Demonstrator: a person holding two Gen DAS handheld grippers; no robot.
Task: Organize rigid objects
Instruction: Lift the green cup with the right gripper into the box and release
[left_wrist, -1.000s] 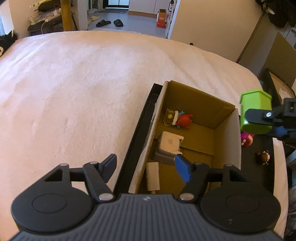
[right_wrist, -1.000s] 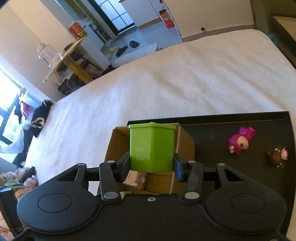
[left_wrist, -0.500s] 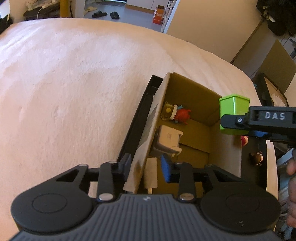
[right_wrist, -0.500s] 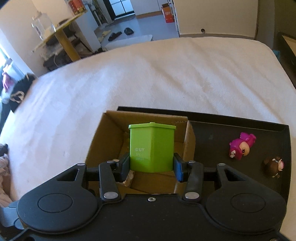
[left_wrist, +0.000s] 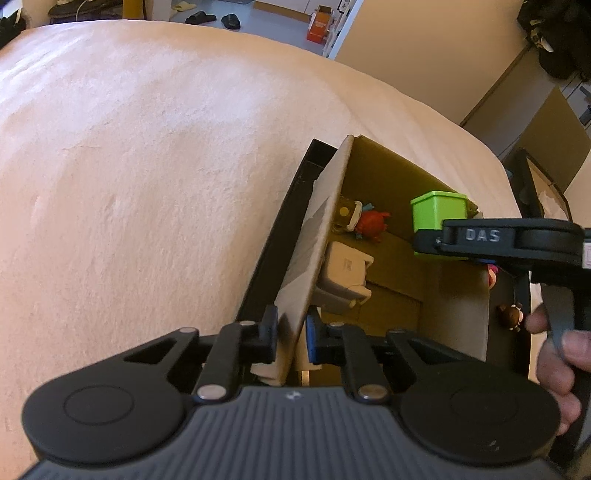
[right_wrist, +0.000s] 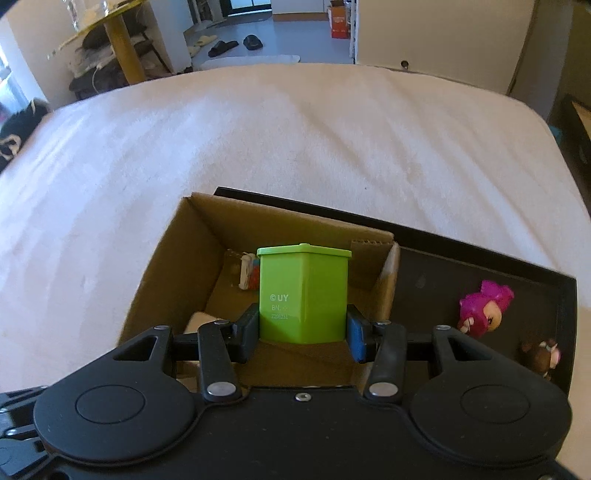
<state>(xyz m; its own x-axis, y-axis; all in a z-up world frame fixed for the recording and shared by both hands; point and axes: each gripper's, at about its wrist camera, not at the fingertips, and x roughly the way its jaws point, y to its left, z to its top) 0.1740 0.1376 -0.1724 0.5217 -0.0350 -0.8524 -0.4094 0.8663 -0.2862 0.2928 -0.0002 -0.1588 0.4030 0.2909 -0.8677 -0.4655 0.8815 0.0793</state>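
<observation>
A brown cardboard box stands in a black tray on a bed. My left gripper is shut on the box's left wall. My right gripper is shut on a green toy bin, held upright over the box's opening. Inside the box lie a white block, a red figure and a small tan toy.
A pink figure and a small brown figure lie in the tray right of the box. The white bedcover spreads to the left and far side. Another open box sits beyond the bed's right edge.
My left gripper has closed onto the box's left wall. My right gripper has carried the green bin from the tray side to above the box's opening.
</observation>
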